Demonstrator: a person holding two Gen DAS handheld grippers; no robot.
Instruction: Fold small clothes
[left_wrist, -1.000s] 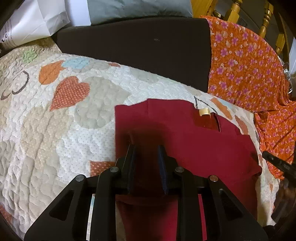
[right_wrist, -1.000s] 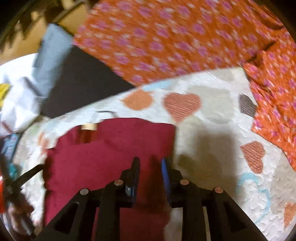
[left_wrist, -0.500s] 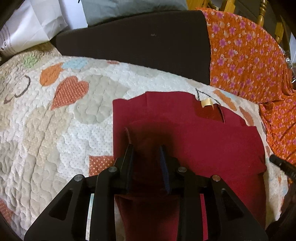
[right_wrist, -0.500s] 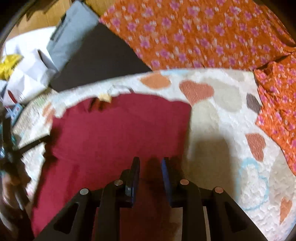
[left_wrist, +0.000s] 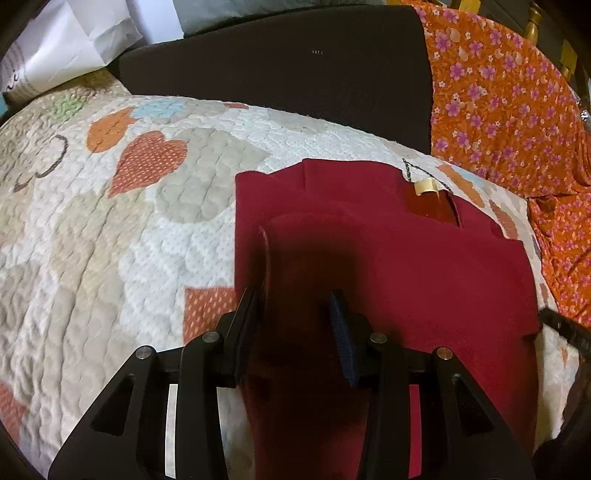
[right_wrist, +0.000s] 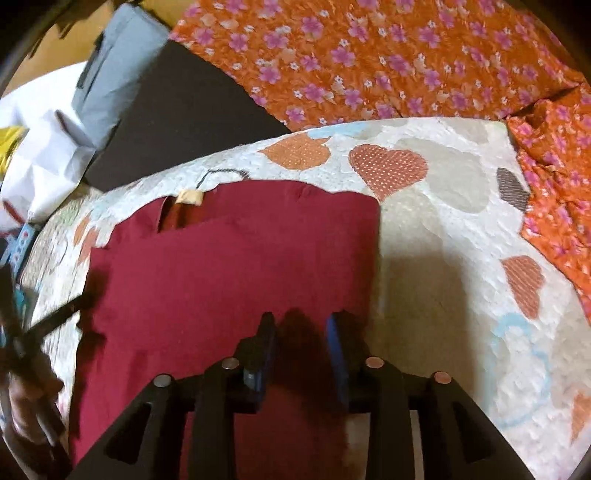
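Compared with one second ago:
- Left tongs (left_wrist: 293, 295): gap between the fingers marginally wider.
- Right tongs (right_wrist: 301, 319): lower over the cloth, gap about the same.
- Folded-over upper layer carried further forward, toward the collar end, and lying flatter.

State of tongs:
- Left: narrow gap, filled by shadowed red fabric, with a raised cloth edge alongside the left finger. Cannot tell whether clamped or released.
- Right: narrow gap over the near right part of the cloth. Cannot tell whether gripping.

Task item: small dark-red cotton garment (left_wrist: 406, 266) (right_wrist: 221, 266).
- Directly under and ahead of both tongs, flat on the cream quilted bedspread with heart patches (left_wrist: 110, 240) (right_wrist: 443, 258).
- Folded double: upper layer short of the far edge, leaving a strip of the lower layer exposed.
- Tan neck label (left_wrist: 424, 185) (right_wrist: 189, 196) at the far edge, beside a slit opening.
- Roughly rectangular outline, right edge straight in the right-wrist view.

Surroundings, outward from the tongs:
- Beyond the garment: flat black panel (left_wrist: 295, 66) (right_wrist: 177, 110) at the far end of the bedspread.
- Ahead and to the right: orange cloth with pink flowers (left_wrist: 498, 92) (right_wrist: 369, 55), overlapping the panel.
- Far left: white crumpled paper bag (left_wrist: 74, 48) (right_wrist: 40, 166), contents not visible.
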